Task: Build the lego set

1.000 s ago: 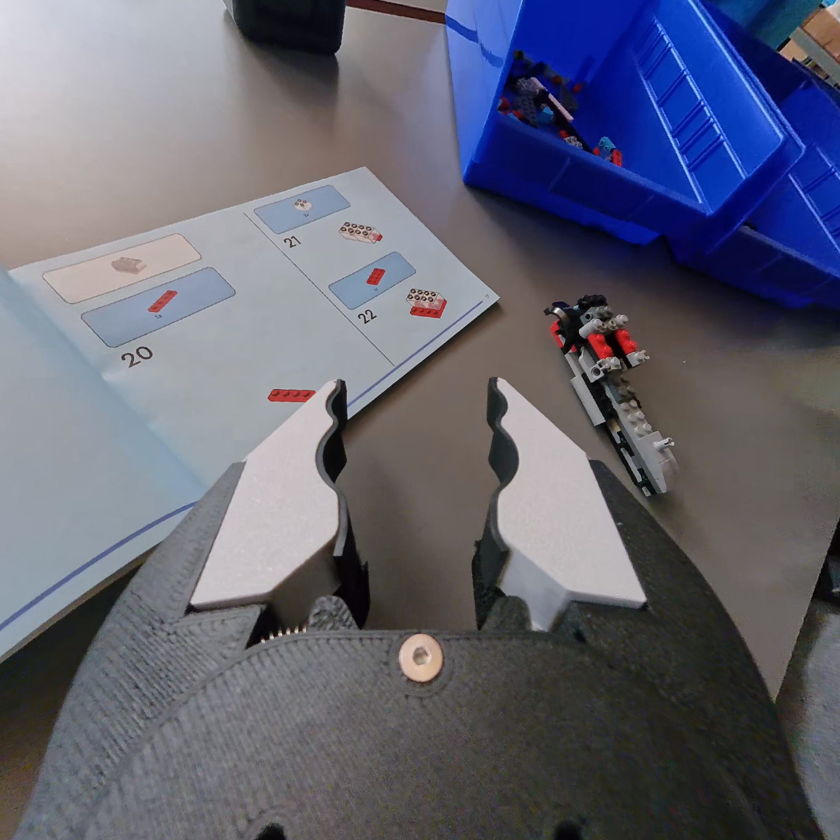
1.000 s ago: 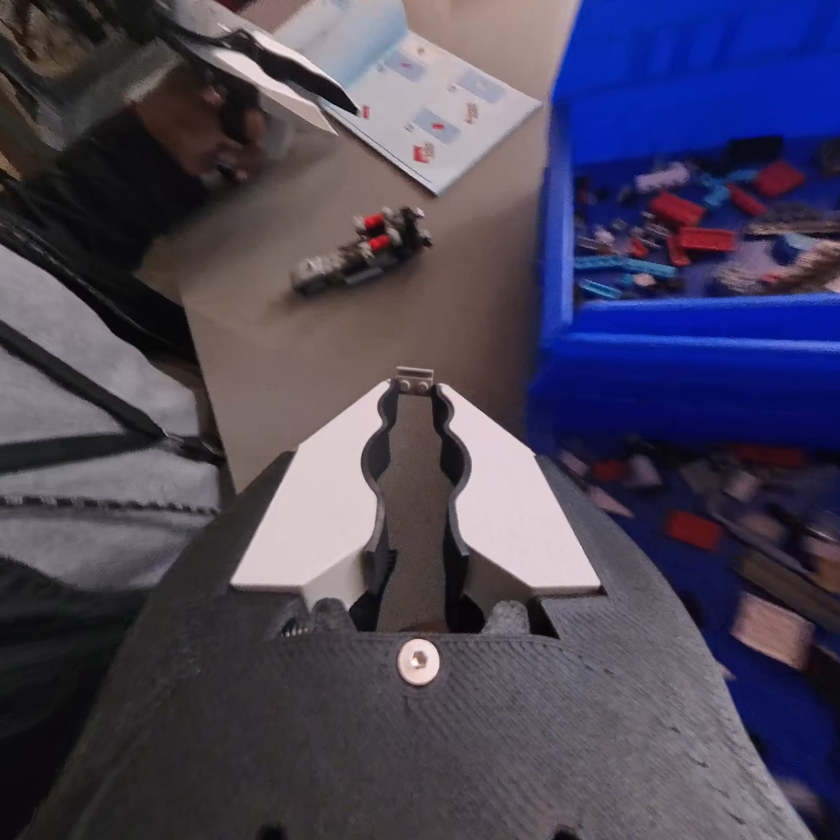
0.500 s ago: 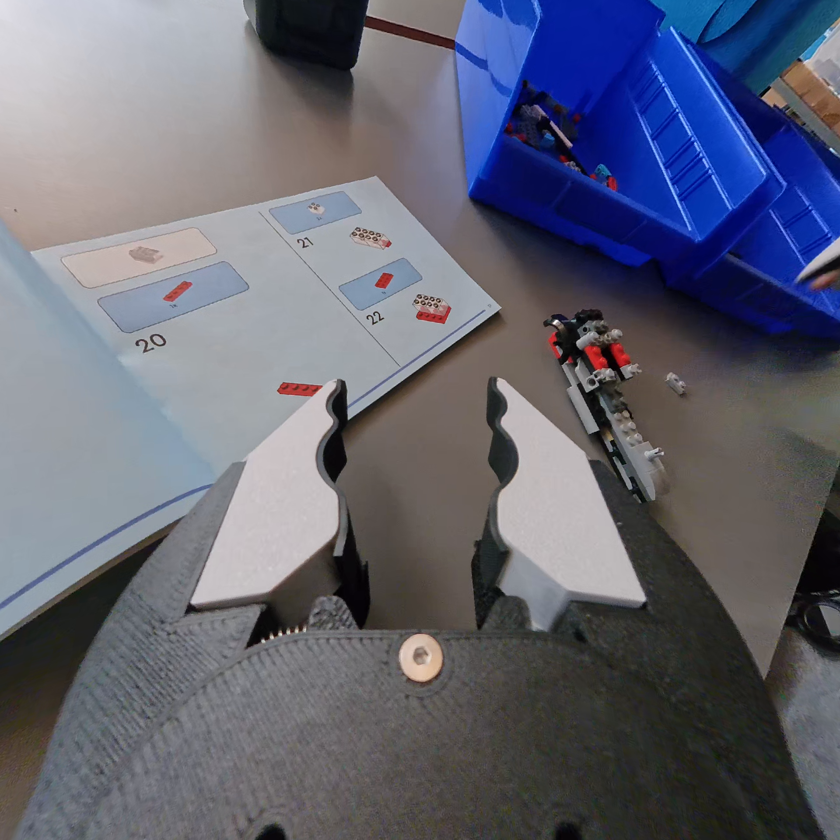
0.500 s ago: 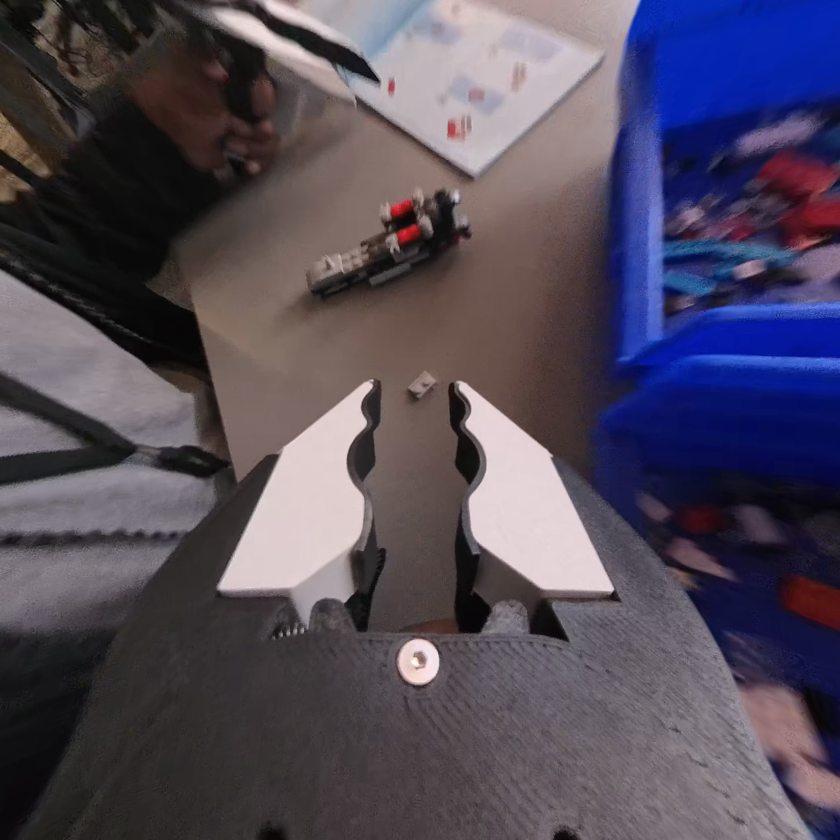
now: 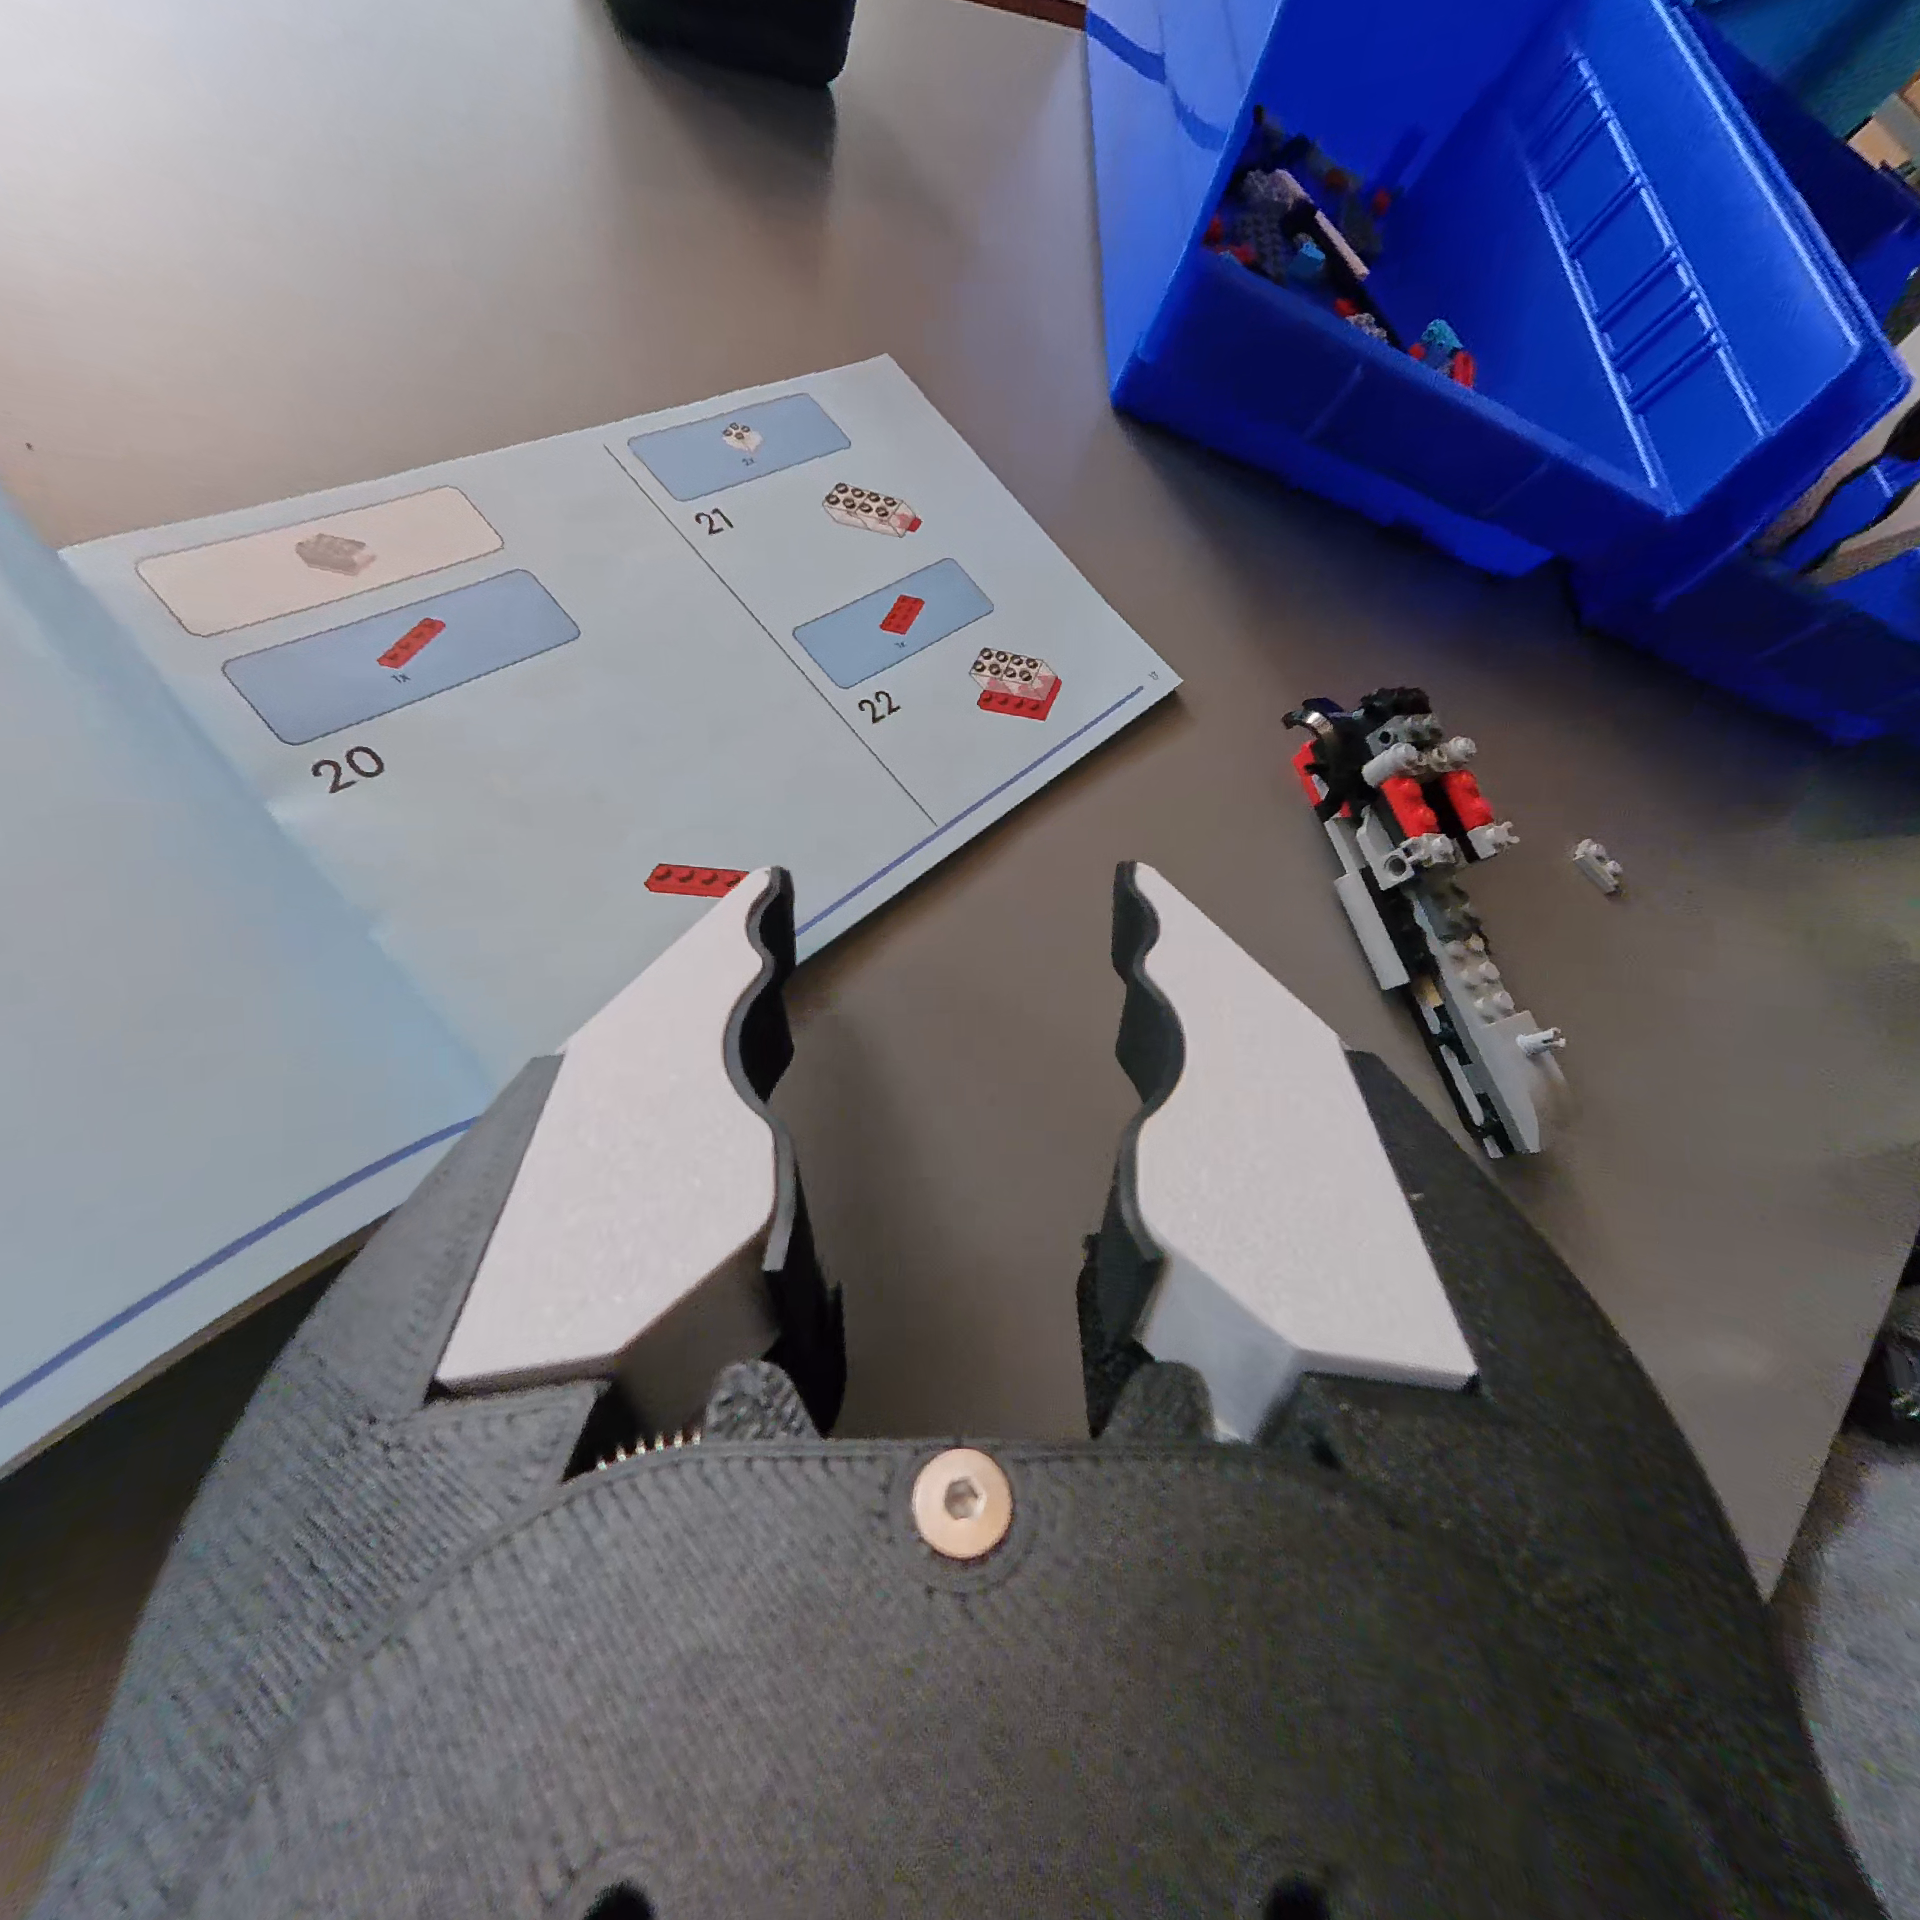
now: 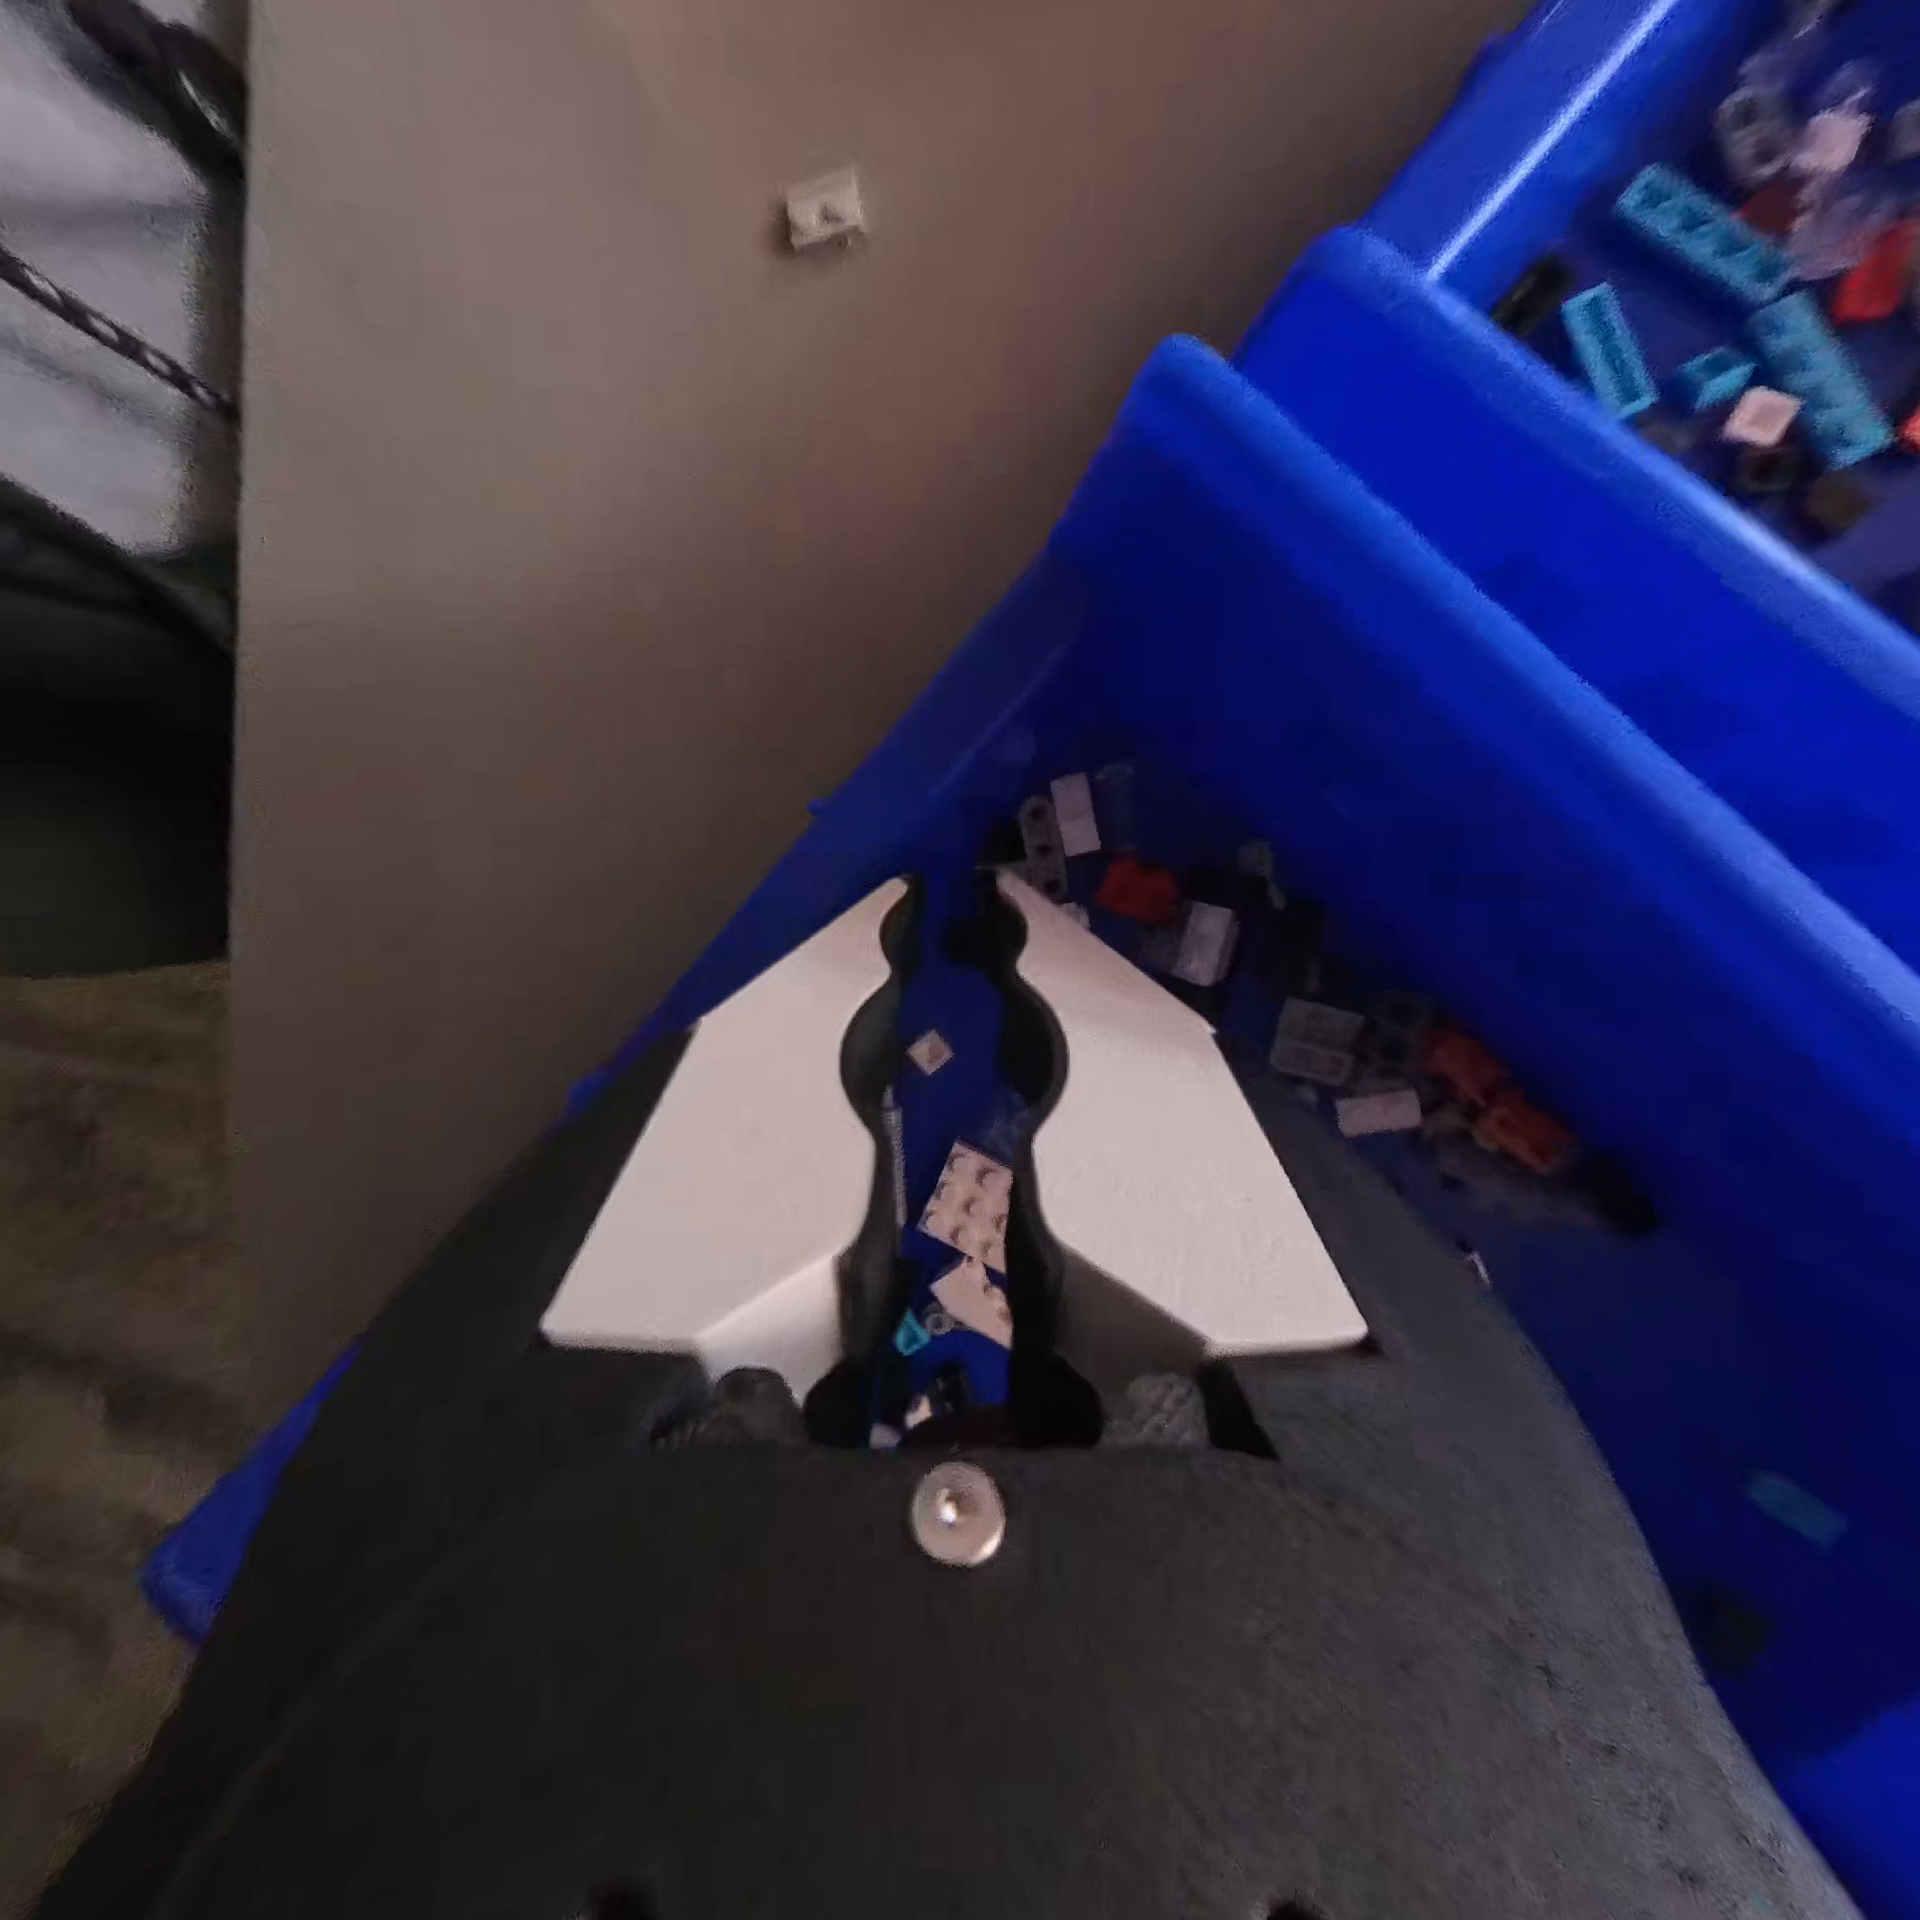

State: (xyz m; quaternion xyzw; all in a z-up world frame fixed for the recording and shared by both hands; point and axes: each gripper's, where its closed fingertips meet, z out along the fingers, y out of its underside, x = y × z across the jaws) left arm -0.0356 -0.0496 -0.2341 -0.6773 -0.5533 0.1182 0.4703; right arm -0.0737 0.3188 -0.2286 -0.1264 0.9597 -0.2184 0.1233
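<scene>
Instruction booklet [image 5: 499, 727] lies open at left on the grey table [image 5: 416, 229]. Left gripper [image 5: 945, 883] hangs over the table w/ jaws wide, nothing between. To its right, the part-built lego model [image 5: 1423, 914]: long, thin, grey/black w/ red bricks at the far end, long axis running near-to-far, tilted slightly. Small grey piece [image 5: 1597, 864] sits just beside it. Right gripper [image 6: 951, 904], jaws nearly closed, empty, is over the near blue bin [image 6: 1351, 644] of loose bricks.
</scene>
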